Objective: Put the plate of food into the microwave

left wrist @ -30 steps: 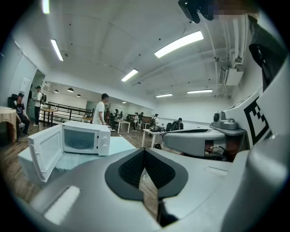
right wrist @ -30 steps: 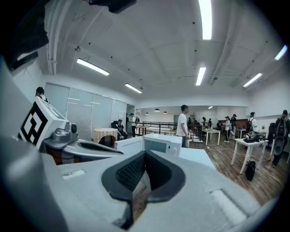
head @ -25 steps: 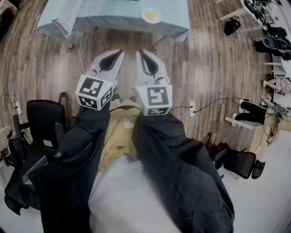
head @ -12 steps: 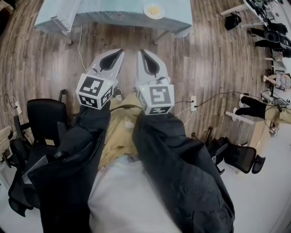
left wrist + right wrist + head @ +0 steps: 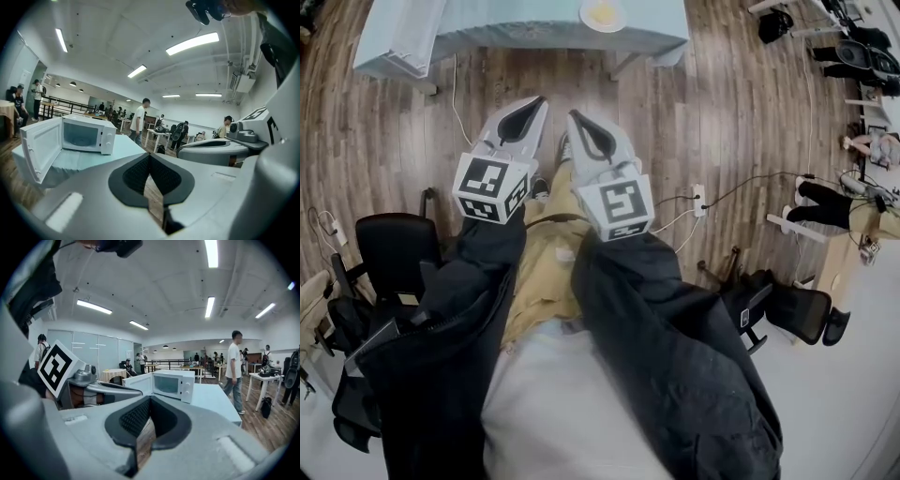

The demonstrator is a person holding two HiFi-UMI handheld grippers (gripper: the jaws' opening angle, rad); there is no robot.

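Wood-plank floor (image 5: 741, 122); smooth plastic-looking microwave (image 5: 88, 136)

The microwave (image 5: 88, 135) is white, with a dark window and a control panel on its right side. It stands upright on a pale blue table (image 5: 98, 161), and its door (image 5: 40, 145) is swung wide open to the left. The plate (image 5: 585, 15) is round and white, with yellow food (image 5: 604, 12) in the middle. It lies flat on the same table toward the right end, apart from the microwave.

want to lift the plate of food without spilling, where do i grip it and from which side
Likely the near rim, coming in from the table's front edge: the plate lies flat, food sits mid-plate, only the rim is bare.
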